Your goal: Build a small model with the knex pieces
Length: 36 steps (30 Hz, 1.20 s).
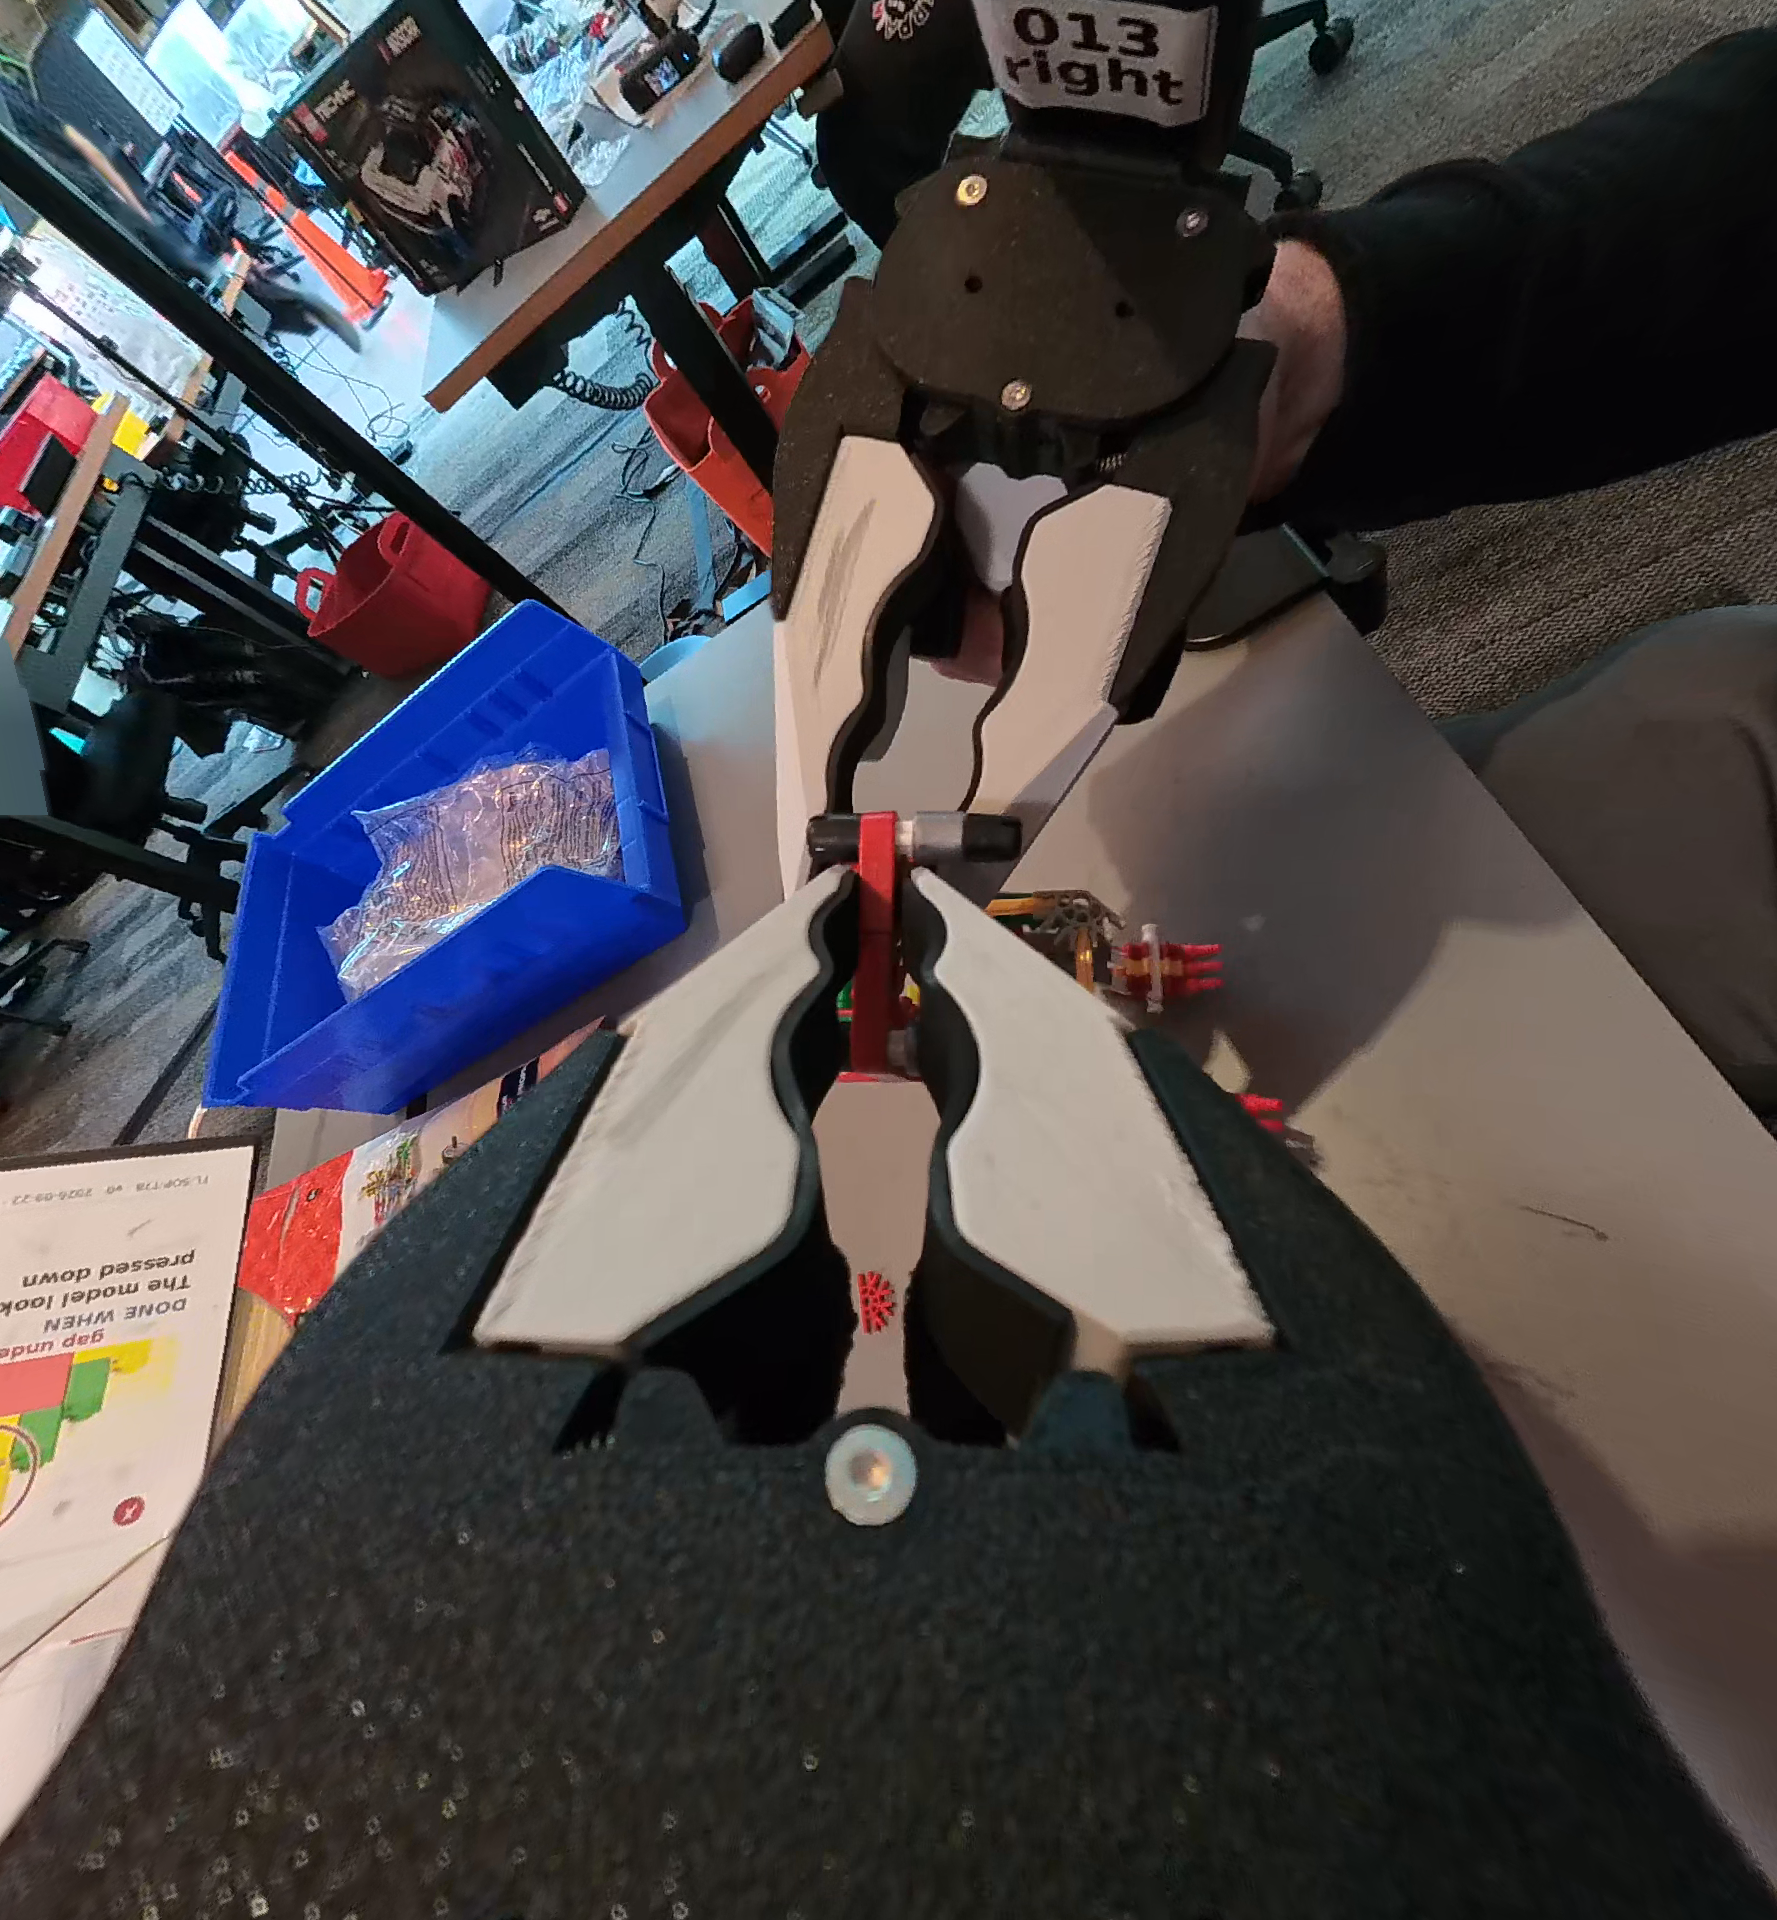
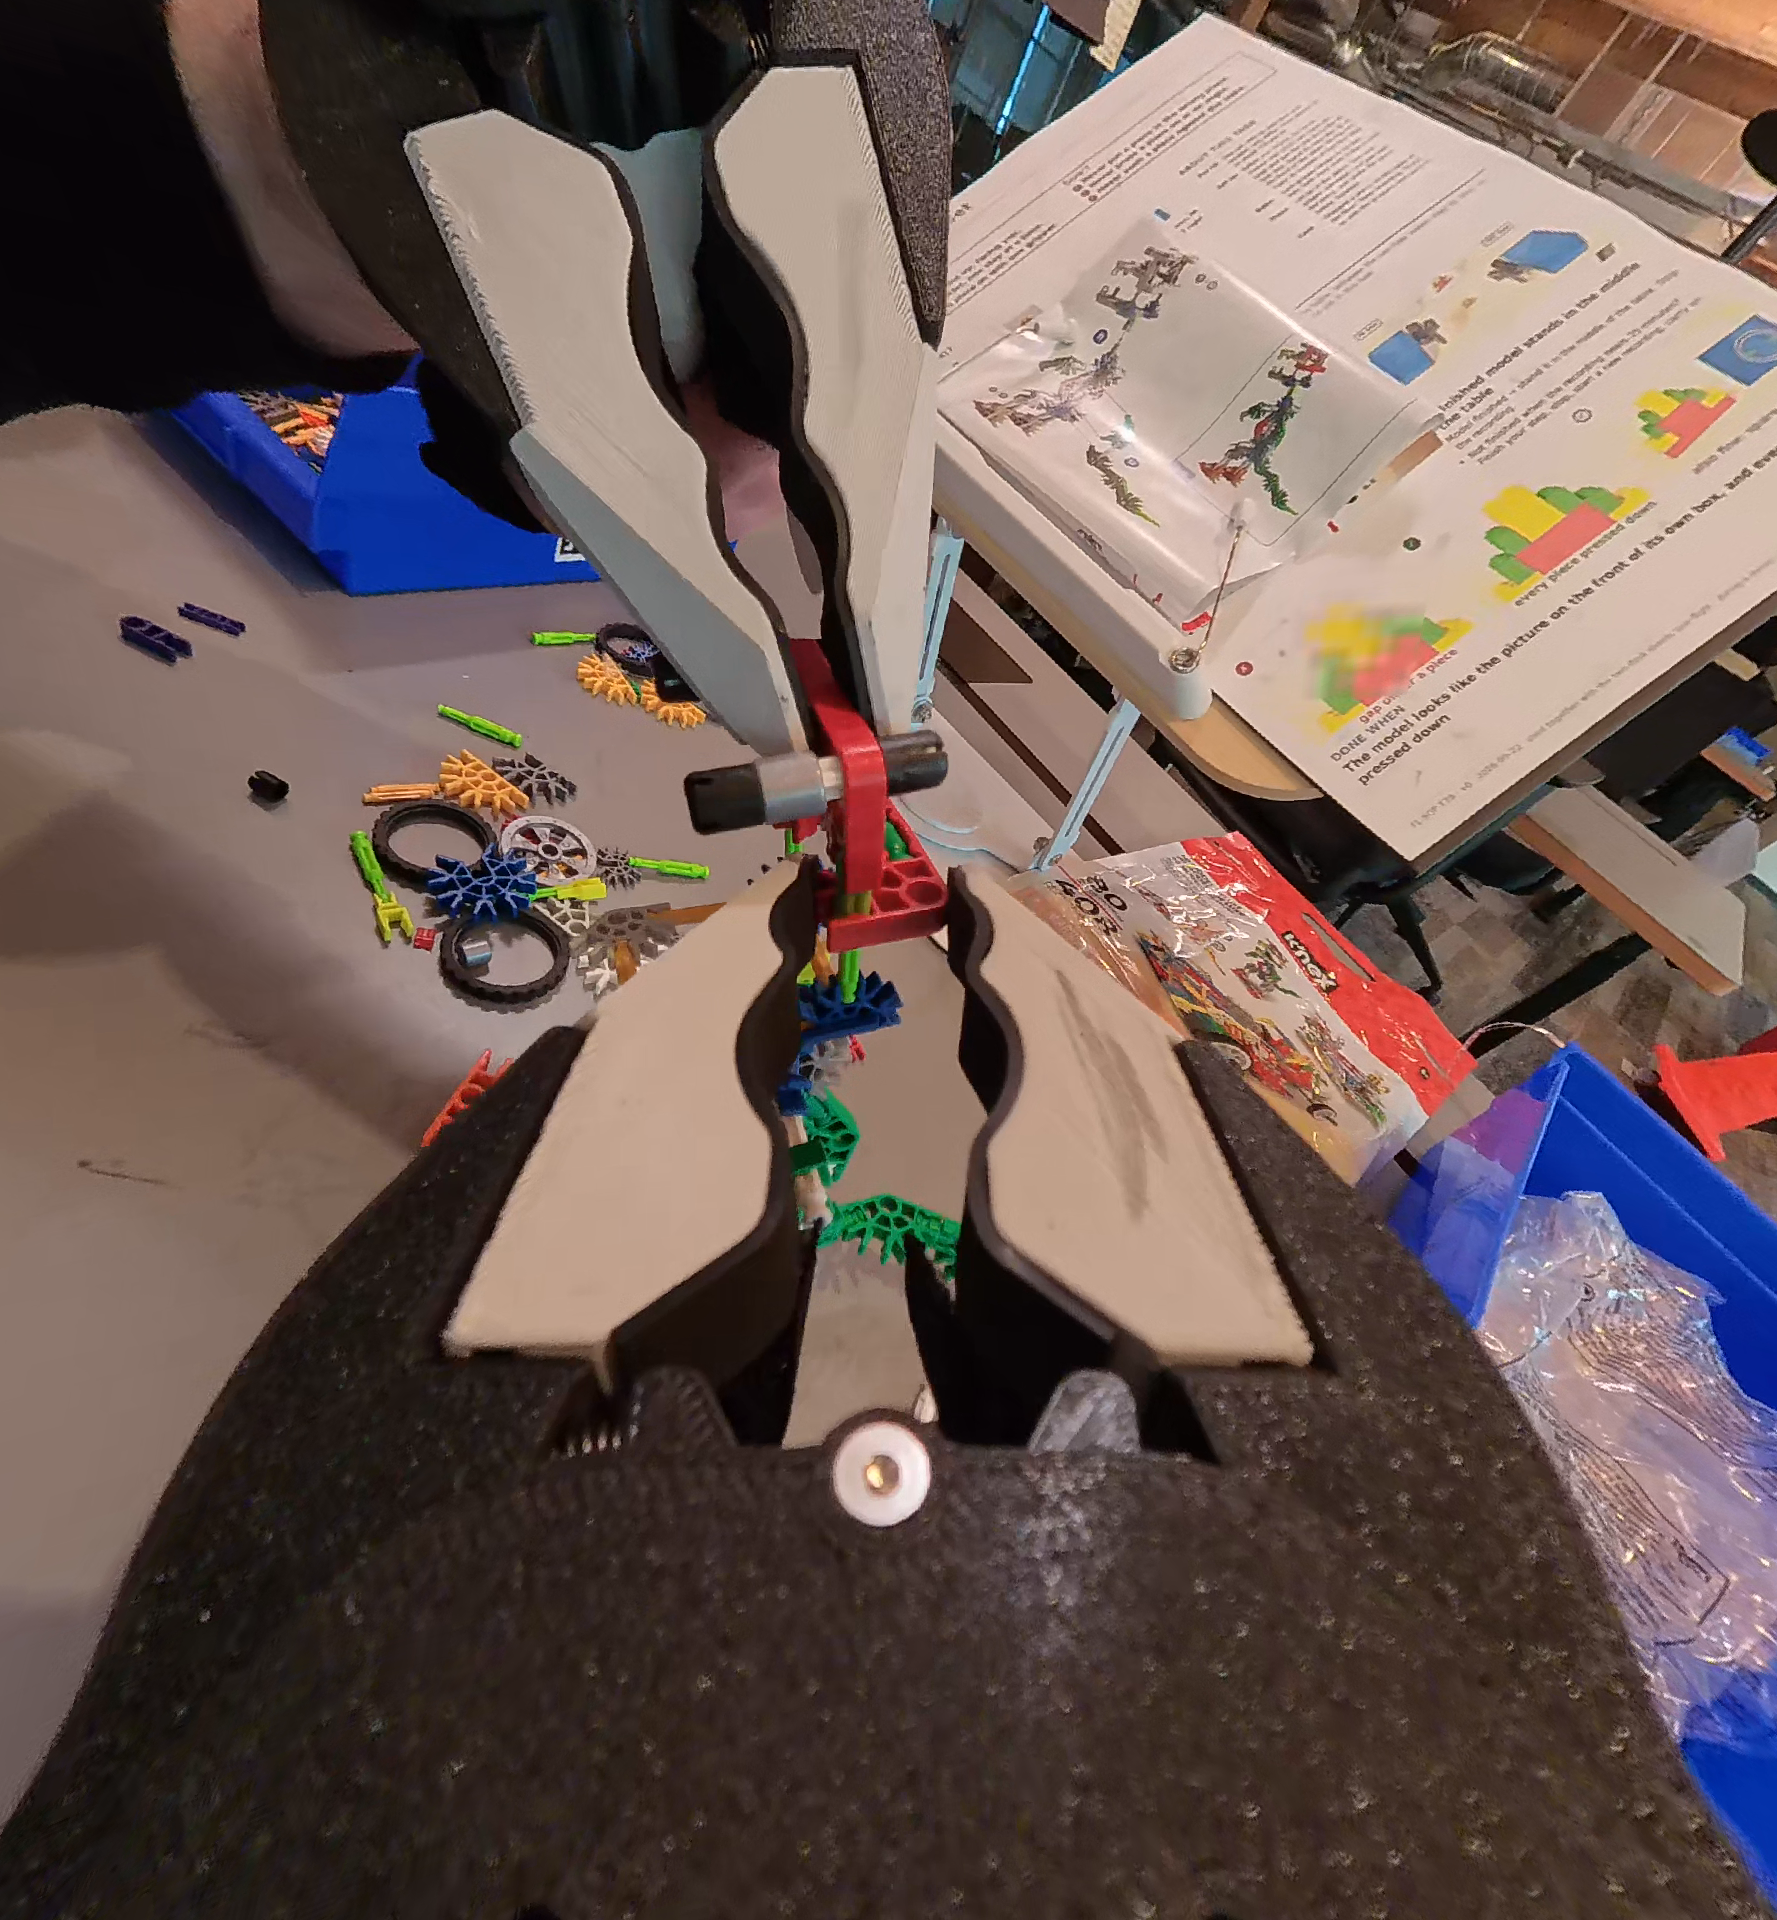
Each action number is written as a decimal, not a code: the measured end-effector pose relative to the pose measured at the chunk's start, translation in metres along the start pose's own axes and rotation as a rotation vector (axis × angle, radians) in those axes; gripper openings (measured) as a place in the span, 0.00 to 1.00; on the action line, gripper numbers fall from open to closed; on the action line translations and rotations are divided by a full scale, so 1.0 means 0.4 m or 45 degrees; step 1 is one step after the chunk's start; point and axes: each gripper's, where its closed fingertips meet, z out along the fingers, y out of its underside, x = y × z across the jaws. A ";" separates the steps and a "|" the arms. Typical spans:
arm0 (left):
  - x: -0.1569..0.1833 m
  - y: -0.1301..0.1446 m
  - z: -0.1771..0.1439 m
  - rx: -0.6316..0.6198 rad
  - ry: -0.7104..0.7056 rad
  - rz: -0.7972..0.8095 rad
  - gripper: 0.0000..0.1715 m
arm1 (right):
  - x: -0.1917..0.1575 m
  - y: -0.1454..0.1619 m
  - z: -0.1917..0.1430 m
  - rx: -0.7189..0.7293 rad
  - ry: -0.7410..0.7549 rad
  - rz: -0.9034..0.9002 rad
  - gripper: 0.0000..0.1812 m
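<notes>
My left gripper (image 1: 879, 883) is shut on a red connector piece (image 1: 876, 956) and holds it above the grey table (image 1: 1435, 1039). A short rod (image 1: 941, 836) with black ends and a grey sleeve runs through the top of the red piece. My right gripper (image 1: 910, 805) faces it from the far side, open, with its fingertips either side of the rod. In the right wrist view, my right gripper (image 2: 879, 883) stands open around the lower end of the red piece (image 2: 858, 821), and the left gripper (image 2: 830, 717) pinches it from above, beside the rod (image 2: 790, 790). A part-built model (image 2: 848, 1008) of blue and green pieces lies beneath.
Loose wheels, rods and connectors (image 2: 510, 862) are scattered on the table. A blue bin (image 1: 448, 935) holds a clear plastic bag. A second blue bin (image 2: 344, 488) holds parts. An instruction sheet (image 2: 1383, 364) rests on a tilted stand, with a printed packaging bag (image 2: 1258, 987) below it. Only a small space, under 4 cm, lies between the two pairs of fingers.
</notes>
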 end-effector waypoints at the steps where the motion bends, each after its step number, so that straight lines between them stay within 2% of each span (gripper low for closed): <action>1: -0.001 0.001 0.000 -0.001 -0.003 0.006 0.02 | 0.000 0.000 0.000 0.003 -0.001 0.002 0.13; 5: 0.001 -0.002 -0.003 0.005 0.025 -0.012 0.02 | -0.006 -0.009 -0.004 0.046 -0.045 0.041 0.13; 7: 0.006 -0.016 -0.012 0.065 0.076 -0.053 0.02 | -0.014 -0.024 -0.019 0.103 -0.138 0.108 0.13; 11: -0.010 -0.006 -0.019 0.082 0.083 -0.088 0.02 | 0.012 -0.028 -0.050 0.170 -0.261 0.168 0.14; 16: -0.017 0.005 -0.023 0.118 0.135 -0.128 0.02 | 0.023 -0.021 -0.054 0.164 -0.330 0.063 0.17; 20: -0.021 -0.002 -0.021 0.138 0.152 -0.124 0.02 | -0.005 -0.015 -0.014 0.109 -0.343 -0.039 0.21; 23: -0.012 -0.006 -0.015 0.128 0.184 -0.104 0.02 | -0.008 -0.021 0.007 0.134 -0.331 -0.016 0.18; 25: -0.006 -0.005 -0.008 0.114 0.197 -0.092 0.02 | -0.008 -0.025 0.009 0.152 -0.331 0.003 0.13; 36: 0.007 -0.006 0.001 0.085 0.193 -0.042 0.01 | -0.015 -0.011 0.004 0.115 -0.313 -0.051 0.13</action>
